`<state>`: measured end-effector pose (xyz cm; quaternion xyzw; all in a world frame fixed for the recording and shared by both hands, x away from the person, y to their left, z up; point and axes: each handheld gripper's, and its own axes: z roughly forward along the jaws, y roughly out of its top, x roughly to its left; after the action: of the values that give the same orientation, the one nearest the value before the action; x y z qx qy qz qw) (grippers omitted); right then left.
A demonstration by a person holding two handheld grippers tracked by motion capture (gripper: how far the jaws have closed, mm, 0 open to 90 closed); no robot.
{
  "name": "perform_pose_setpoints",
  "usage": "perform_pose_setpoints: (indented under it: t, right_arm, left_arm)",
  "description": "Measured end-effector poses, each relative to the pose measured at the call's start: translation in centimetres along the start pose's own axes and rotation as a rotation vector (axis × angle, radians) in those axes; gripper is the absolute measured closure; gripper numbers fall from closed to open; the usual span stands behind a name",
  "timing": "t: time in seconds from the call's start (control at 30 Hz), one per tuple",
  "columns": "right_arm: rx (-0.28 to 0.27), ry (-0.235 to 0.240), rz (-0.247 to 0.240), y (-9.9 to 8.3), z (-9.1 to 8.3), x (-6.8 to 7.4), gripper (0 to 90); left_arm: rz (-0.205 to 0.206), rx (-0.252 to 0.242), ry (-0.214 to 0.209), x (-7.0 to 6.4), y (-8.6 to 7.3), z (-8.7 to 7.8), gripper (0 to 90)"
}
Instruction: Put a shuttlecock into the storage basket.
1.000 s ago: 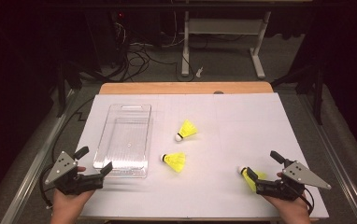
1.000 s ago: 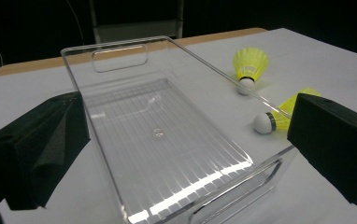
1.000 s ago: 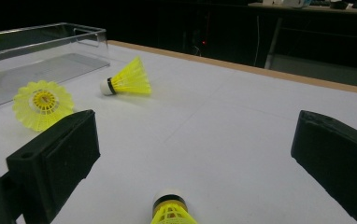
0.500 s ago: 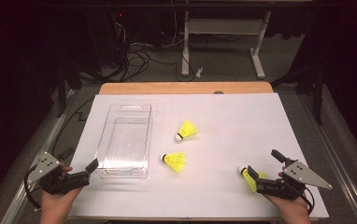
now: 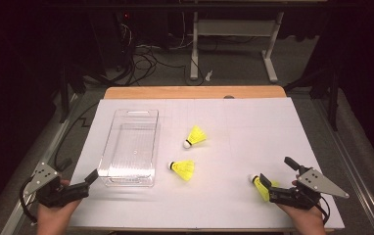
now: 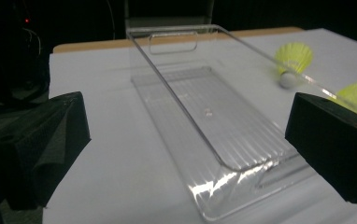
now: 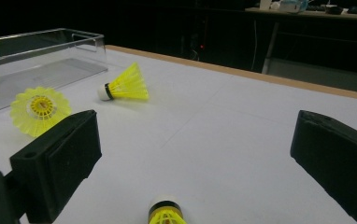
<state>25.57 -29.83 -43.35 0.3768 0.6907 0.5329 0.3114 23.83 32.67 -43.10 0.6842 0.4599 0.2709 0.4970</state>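
Right gripper [image 5: 266, 187] wide open, holding nothing, near shuttlecock [image 5: 260, 186] between its jaws at the worktop's [image 5: 253, 127] 5 o'clock corner. Cork pointing to 11 o'clock, skirt toward the hand, long axis along the gripper. Left gripper [image 5: 89, 180] also open and empty, just at 7 o'clock of the bin [image 5: 131, 147], well apart.

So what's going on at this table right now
A person holds a two-jaw gripper in each hand over a white-covered table. The right gripper is open, with a yellow plastic shuttlecock lying between its jaws, not yet gripped. The left gripper is open too, facing the near end of an empty clear plastic bin. Two more yellow shuttlecocks lie on the table to the right of the bin.
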Motion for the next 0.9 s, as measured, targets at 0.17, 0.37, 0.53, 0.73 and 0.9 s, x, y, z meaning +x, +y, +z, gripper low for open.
perform_pose_setpoints:
  t: [0.17, 0.37, 0.53, 0.73, 0.9]
  right_arm:
    - [0.000, 0.013, 0.007, 0.0, -0.1, -0.1, 1.7]
    - [0.004, 0.025, 0.013, -0.3, 0.1, 0.0, 0.4]
    - [0.005, 0.033, 0.001, -0.6, 0.2, 0.1, 0.4]
    - [-0.005, 0.030, 0.002, -0.5, 0.0, 0.1, 0.3]
    - [-0.008, 0.015, 0.018, -0.5, -0.2, 0.0, 0.3]
  left_arm:
    - [-0.004, 0.069, -0.004, 0.0, -1.0, -0.4, 0.7]
    - [-0.030, 0.082, -0.018, 0.1, -1.3, -0.1, 0.6]
    - [-0.028, 0.115, -0.027, 0.0, -1.5, 0.3, 0.6]
    - [-0.007, 0.197, -0.057, -0.3, -1.6, 0.9, 0.6]
    - [0.038, 0.287, -0.056, -0.9, -1.7, 1.7, 0.8]
